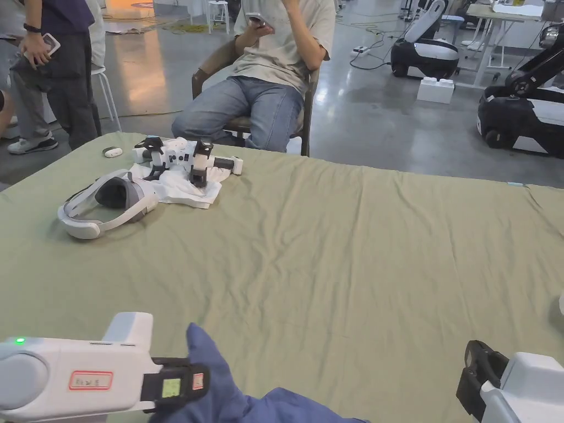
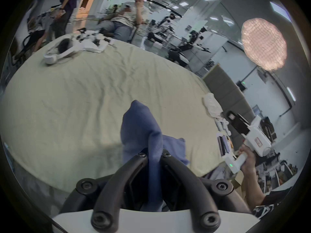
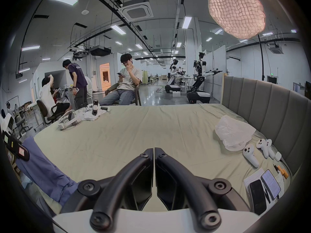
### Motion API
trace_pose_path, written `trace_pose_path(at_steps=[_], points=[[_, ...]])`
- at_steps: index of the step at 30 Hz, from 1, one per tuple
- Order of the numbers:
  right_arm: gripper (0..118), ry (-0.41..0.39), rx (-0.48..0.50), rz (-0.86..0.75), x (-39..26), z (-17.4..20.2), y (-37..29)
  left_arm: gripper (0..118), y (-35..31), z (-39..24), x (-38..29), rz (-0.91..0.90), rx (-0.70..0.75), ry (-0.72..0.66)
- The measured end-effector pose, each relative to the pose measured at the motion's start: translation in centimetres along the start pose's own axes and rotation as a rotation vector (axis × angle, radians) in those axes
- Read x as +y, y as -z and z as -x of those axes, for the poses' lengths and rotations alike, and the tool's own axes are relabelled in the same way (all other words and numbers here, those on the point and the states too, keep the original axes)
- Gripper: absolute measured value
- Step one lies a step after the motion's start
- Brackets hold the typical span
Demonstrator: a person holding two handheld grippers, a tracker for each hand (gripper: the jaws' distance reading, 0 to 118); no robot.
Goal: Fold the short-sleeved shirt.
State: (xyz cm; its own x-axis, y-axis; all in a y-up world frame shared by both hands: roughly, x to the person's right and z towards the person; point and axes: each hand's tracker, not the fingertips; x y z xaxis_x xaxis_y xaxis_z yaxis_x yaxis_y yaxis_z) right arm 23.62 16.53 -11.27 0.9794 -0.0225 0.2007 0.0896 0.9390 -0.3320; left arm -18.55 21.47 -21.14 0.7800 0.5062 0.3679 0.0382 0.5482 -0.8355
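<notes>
Plain blue shirt (image 2: 141, 132), green sheet (image 1: 330, 248).

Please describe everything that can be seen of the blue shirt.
The blue shirt is of soft, matte blue cloth, crumpled and not yet folded. It lies at the near edge of the green sheet, partly hanging over it. The left gripper has both jaws closed on a fold, and a peak of cloth rises above them. The right gripper is closed, empty, and apart from it.
</notes>
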Motion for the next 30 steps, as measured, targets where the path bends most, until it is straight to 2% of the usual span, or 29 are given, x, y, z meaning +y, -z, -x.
trace_pose_path(at_steps=[7,19,21,23,24,25,26,30], points=[[0,-0.007,0.003,0.012,-0.2,0.0,-0.1,7,5.2,-3.1,-0.6,0.079,-0.032,0.036],[0,0.003,-0.03,0.044,-1.1,-1.4,-0.5,9,19.6,-8.6,-5.8,0.256,0.096,0.096],[0,0.004,-0.032,0.05,-1.2,-1.5,-0.5,18,21.1,-8.5,-6.2,0.275,0.101,0.099],[0,0.003,-0.034,0.055,-1.2,-1.7,-0.5,40,21.2,-8.3,-6.3,0.281,0.094,0.073],[0,0.002,-0.034,0.058,-1.3,-1.7,-0.5,51,20.8,-8.1,-6.2,0.275,0.063,0.054],[0,0.001,-0.034,0.06,-1.3,-1.8,-0.5,67,20.3,-7.9,-5.9,0.262,0.01,0.035],[0,0.001,-0.034,0.061,-1.3,-2.0,-0.5,75,19.7,-7.7,-5.6,0.254,-0.024,0.014],[0,-0.001,-0.039,0.07,-1.4,-2.3,-0.4,77,16.9,-6.7,-4.4,0.195,-0.026,0.006]])
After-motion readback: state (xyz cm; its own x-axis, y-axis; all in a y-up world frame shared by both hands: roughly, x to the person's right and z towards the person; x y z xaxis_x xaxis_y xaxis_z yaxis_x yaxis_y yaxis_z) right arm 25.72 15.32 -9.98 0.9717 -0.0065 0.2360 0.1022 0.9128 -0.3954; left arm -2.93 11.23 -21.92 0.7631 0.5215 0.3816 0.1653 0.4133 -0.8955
